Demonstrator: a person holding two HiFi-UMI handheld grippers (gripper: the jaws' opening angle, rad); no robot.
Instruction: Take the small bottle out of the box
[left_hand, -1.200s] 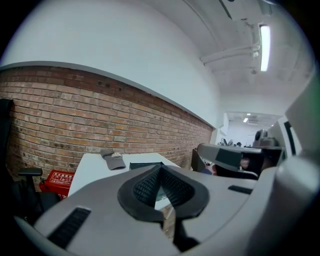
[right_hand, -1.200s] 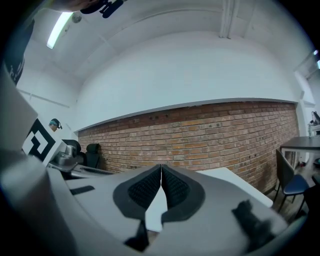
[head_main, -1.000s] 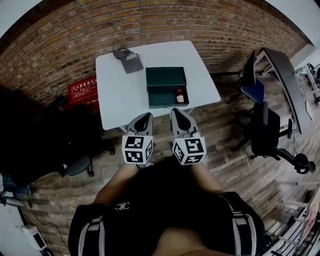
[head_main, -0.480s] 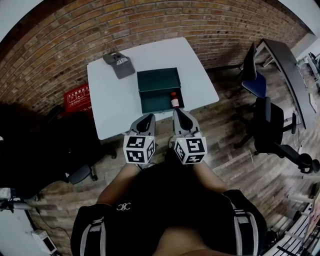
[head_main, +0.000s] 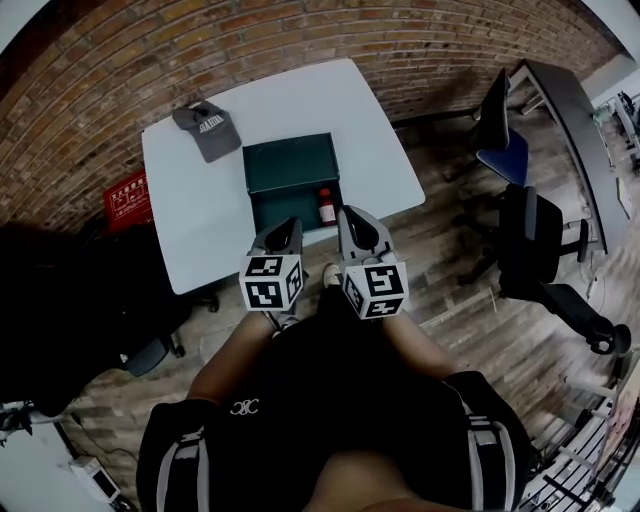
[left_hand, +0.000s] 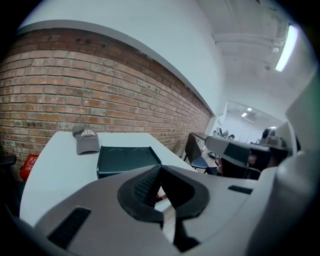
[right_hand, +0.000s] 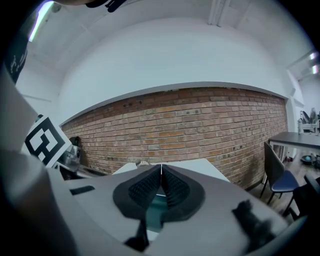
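Head view: left gripper and right gripper are both pinched closed and empty at the near edge of the white table. The small bottle sits in the open green box, just ahead of the tips and nearer the right one. 
Left gripper view: pads meet with nothing between them, box ahead-left of the tips, grey cap beyond it. 
Right gripper view: jaws together and empty, box green showing below the tips, brick wall ahead.

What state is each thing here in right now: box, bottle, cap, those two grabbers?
Green box: open, on the white table.
Small bottle: inside the box, at its right side, untouched.
Grey cap: lying on the table, apart from the box.
Left gripper: jaws shut, empty.
Right gripper: jaws shut, empty.
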